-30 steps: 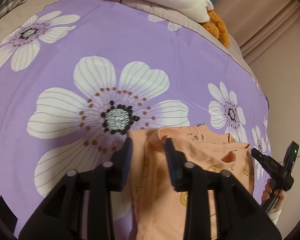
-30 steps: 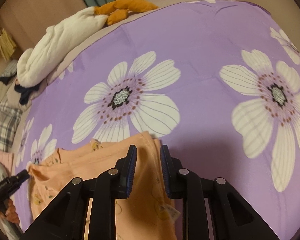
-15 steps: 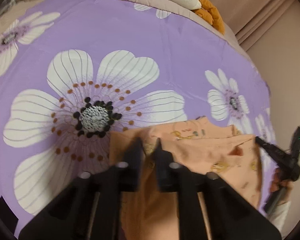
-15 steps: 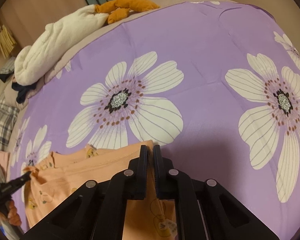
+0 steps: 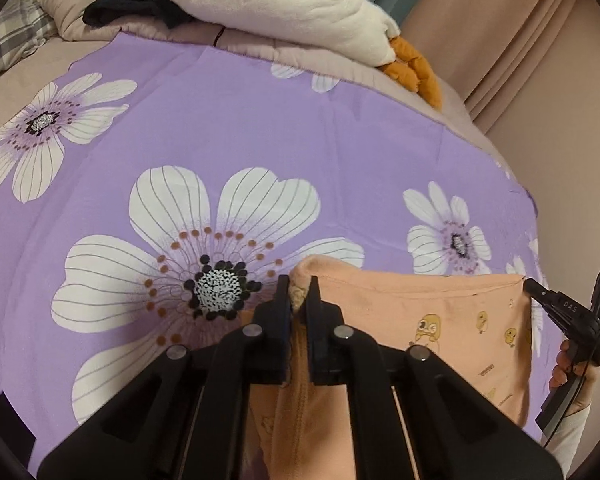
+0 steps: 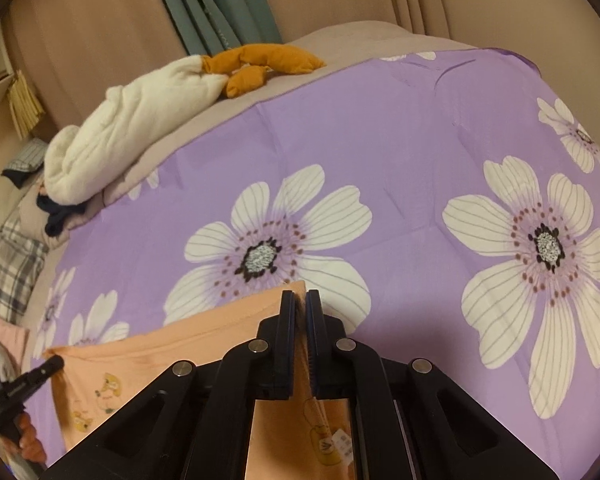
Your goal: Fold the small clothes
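Purple flowered bedspread (image 5: 260,128) over the bed, white plush pile (image 5: 284,4) up by the curtains. Left wrist view: left gripper (image 5: 299,294) fingers clamped on a bunched corner of the peach garment (image 5: 440,320), top edge pulled taut rightward to the right gripper (image 5: 534,286) pinching the far corner. Hung between the two, long axis side to side, rest draped down toward the camera.

Right wrist view: right gripper (image 6: 299,306) fingers shut tight on the garment's (image 6: 172,356) near corner, cloth stretched away left to the left gripper (image 6: 54,362). Looked held just off the bedspread (image 6: 400,140), each hand nearest its own corner.
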The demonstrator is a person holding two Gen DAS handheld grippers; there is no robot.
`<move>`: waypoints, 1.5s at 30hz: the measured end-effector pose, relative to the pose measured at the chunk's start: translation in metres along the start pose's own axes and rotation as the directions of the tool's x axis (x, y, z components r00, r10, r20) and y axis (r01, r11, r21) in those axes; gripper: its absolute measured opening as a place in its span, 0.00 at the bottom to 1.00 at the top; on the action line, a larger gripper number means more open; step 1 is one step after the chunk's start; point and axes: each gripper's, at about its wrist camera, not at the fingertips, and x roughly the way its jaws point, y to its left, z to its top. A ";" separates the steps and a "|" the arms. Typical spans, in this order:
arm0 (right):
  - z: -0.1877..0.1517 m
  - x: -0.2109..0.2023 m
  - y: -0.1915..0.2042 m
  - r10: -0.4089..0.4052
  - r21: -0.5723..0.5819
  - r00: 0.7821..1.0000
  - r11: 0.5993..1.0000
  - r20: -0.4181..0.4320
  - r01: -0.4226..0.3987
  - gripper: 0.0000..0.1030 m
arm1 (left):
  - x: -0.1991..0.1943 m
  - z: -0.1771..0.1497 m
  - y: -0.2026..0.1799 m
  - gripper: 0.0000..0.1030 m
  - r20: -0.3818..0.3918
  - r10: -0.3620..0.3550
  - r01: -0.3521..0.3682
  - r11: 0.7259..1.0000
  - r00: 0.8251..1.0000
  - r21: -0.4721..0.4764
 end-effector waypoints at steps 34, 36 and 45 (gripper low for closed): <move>-0.150 -0.089 -0.049 -0.054 0.234 0.991 0.969 -0.126 0.083 0.58 | -0.052 -0.140 -0.013 0.75 -0.199 -0.014 0.007 0.999 0.980 -0.039; -0.157 -0.089 -0.047 0.023 0.278 0.991 0.961 -0.129 0.014 0.58 | -0.052 -0.144 -0.017 0.70 -0.190 -0.027 0.025 1.000 0.981 -0.016; -0.155 -0.064 -0.036 0.070 0.289 0.996 0.956 -0.050 -0.053 0.54 | -0.039 -0.145 -0.018 0.19 -0.209 -0.080 0.063 0.994 0.975 -0.088</move>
